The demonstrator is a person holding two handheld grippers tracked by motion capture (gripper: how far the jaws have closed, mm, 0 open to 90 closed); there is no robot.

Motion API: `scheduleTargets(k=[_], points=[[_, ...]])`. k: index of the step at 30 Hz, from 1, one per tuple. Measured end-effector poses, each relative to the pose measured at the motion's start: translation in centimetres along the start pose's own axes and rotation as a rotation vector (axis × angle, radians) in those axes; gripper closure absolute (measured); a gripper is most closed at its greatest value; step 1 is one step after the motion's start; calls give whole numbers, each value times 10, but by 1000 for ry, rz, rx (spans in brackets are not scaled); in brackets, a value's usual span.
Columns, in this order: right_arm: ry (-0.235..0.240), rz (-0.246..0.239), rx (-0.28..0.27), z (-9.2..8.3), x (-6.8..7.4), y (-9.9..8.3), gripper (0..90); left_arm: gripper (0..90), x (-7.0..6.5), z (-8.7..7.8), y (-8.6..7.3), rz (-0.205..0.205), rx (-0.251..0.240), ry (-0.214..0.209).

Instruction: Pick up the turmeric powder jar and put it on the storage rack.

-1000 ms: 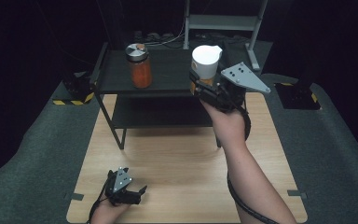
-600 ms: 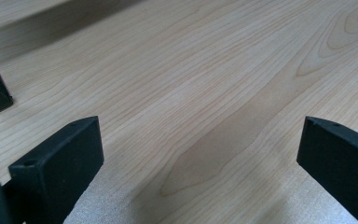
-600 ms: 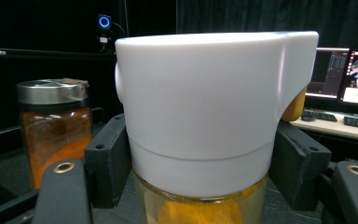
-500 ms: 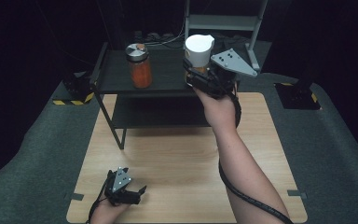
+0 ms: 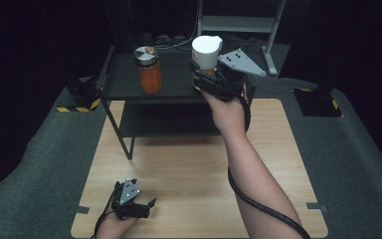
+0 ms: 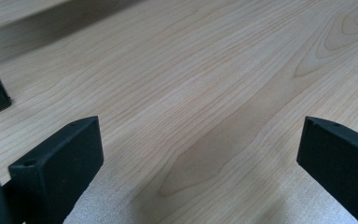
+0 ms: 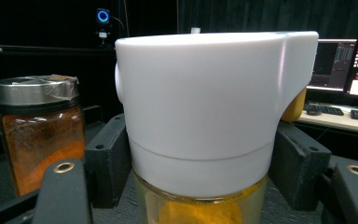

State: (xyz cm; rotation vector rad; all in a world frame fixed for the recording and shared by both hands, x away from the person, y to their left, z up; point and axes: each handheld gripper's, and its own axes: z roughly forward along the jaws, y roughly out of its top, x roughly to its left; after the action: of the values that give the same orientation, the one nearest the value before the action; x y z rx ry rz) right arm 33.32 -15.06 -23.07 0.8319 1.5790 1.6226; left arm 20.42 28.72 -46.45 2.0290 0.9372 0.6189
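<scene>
Gripping a white-capped jar over the black shelf, the right gripper pinches it beside an orange jar; the left gripper rests spread-jawed on the wooden table.

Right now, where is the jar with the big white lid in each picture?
High view: the white-lidded jar sits top centre, in the right claw above the black shelf.
Left gripper view: the wooden tabletop between open jaws; no jar.
Right gripper view: it is at the centre, jaws pressed on both sides.
Shared landmark: the orange spice jar, left of it.
</scene>
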Motion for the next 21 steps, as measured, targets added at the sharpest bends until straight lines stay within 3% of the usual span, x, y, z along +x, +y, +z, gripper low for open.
scheduleTargets(k=[21], points=[[2,28,-5,8,-2,-6,295,5,0,0,0,0,0,-3]])
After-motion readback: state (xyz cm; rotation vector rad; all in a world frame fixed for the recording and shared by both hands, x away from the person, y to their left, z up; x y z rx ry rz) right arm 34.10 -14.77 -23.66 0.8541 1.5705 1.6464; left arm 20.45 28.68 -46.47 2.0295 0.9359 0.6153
